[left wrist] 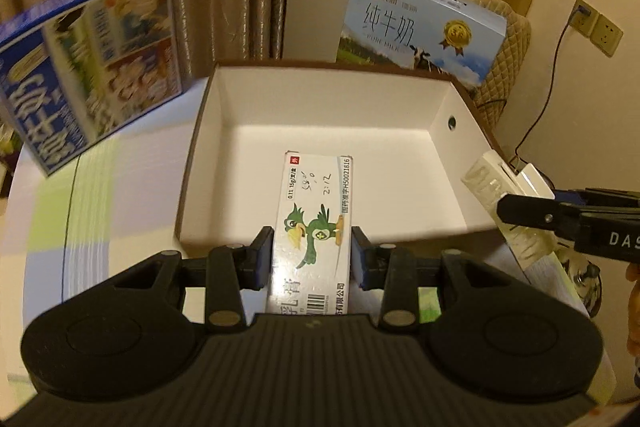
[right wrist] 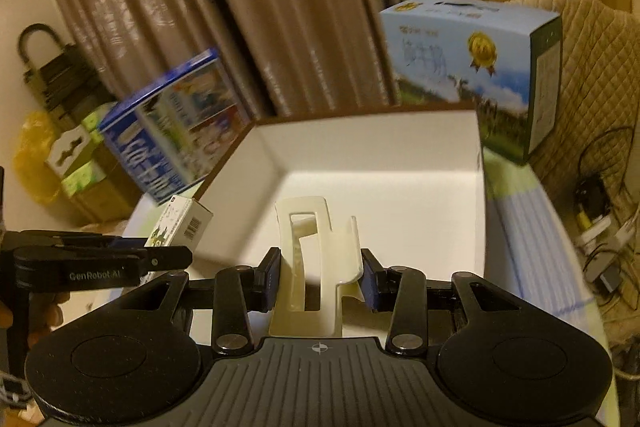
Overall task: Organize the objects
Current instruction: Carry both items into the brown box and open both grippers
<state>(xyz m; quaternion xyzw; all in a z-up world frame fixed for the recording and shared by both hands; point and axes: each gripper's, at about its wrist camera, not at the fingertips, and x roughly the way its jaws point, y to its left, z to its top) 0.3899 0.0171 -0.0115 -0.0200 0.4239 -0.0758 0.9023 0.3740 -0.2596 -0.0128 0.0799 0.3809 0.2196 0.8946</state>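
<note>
My left gripper (left wrist: 312, 255) is shut on a white ointment box (left wrist: 316, 211) printed with a green bird, and holds it over the near edge of an open cardboard box (left wrist: 320, 99) with white inner walls. My right gripper (right wrist: 320, 273) is shut on a cream plastic holder (right wrist: 312, 259) with cut-out slots, also above the box's (right wrist: 380, 155) near edge. In the left wrist view the right gripper (left wrist: 520, 211) comes in from the right with the holder (left wrist: 492, 179). The right wrist view shows the left gripper (right wrist: 176, 255) with the ointment box (right wrist: 180, 223) at the left. Nothing lies inside the box.
A blue milk carton (left wrist: 88, 67) stands at the box's left, a pale-blue milk case (left wrist: 420, 23) behind it at the right. The table has a checked cloth (left wrist: 80, 227). Curtains hang behind. A quilted chair back (left wrist: 508, 59), wall sockets (left wrist: 596, 27) and cables lie to the right.
</note>
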